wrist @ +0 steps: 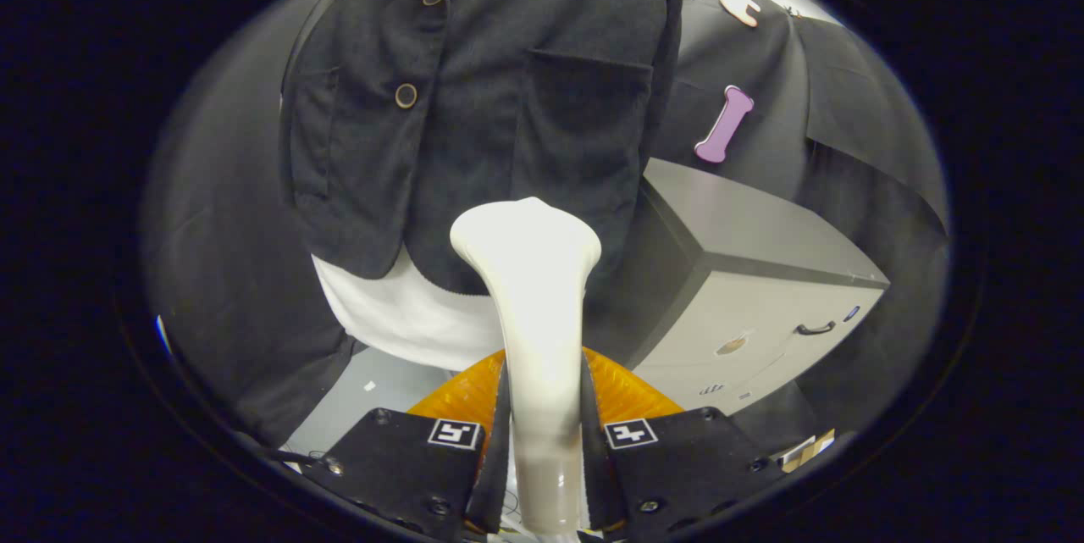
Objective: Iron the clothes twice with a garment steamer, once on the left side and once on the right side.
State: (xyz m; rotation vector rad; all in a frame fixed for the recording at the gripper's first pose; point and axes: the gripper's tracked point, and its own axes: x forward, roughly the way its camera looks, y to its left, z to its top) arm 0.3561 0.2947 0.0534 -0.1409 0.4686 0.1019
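The white garment steamer stands upright between the fingers of the gripper, both pressing its neck; its flared head sits just ahead of them, at the lower hem of the dark jacket, which hangs over a white shirt. Contact cannot be told. Right of the jacket's edge, a grey drawer cabinet stands near, narrowing room there; left lies open dark cloth.
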